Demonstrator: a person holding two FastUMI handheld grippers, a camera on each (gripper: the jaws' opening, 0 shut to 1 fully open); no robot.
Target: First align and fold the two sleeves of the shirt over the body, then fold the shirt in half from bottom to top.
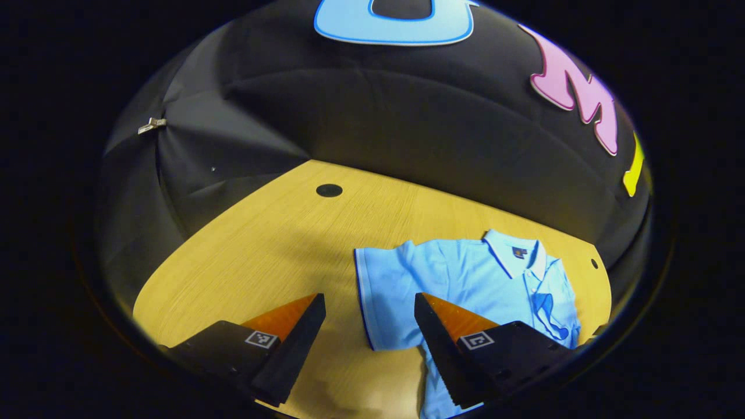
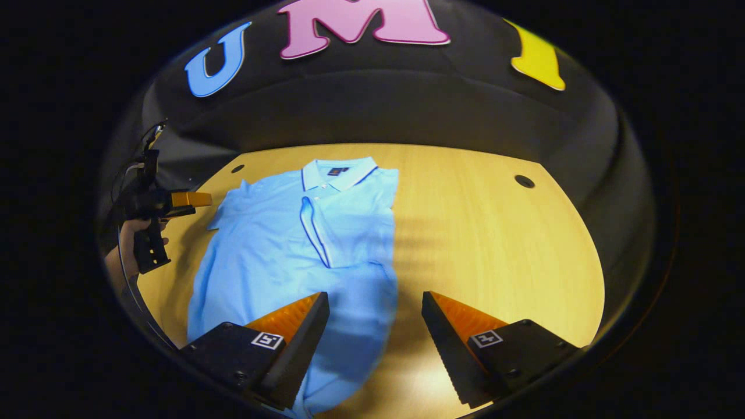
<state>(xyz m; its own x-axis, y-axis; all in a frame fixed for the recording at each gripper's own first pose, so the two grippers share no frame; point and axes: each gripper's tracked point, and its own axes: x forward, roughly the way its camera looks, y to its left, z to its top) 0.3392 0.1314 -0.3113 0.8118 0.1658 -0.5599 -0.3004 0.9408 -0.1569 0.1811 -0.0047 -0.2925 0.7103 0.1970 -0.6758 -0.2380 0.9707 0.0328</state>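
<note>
A light blue polo shirt [image 2: 273, 256] lies flat on the wooden table [image 2: 495, 244], collar [image 2: 337, 171] at the far end. One sleeve [image 2: 355, 233] is folded over the body, its dark-trimmed cuff running down the chest. The other sleeve [image 1: 381, 285] lies spread out on the table. My left gripper [image 1: 369, 302] hovers open over that spread sleeve's cuff edge. In the right gripper view, a hand [image 2: 125, 244] holds the left gripper [image 2: 195, 199] beside the shirt's shoulder. My right gripper [image 2: 375, 302] stands open above the shirt's lower side edge, nothing between its fingers.
Round dark holes sit in the tabletop at the far corners [image 2: 524, 181] [image 2: 237, 169] [image 1: 329, 190]. Bare wood stretches beside the shirt [image 1: 262, 244]. Black cloth walls close in the table on all far sides.
</note>
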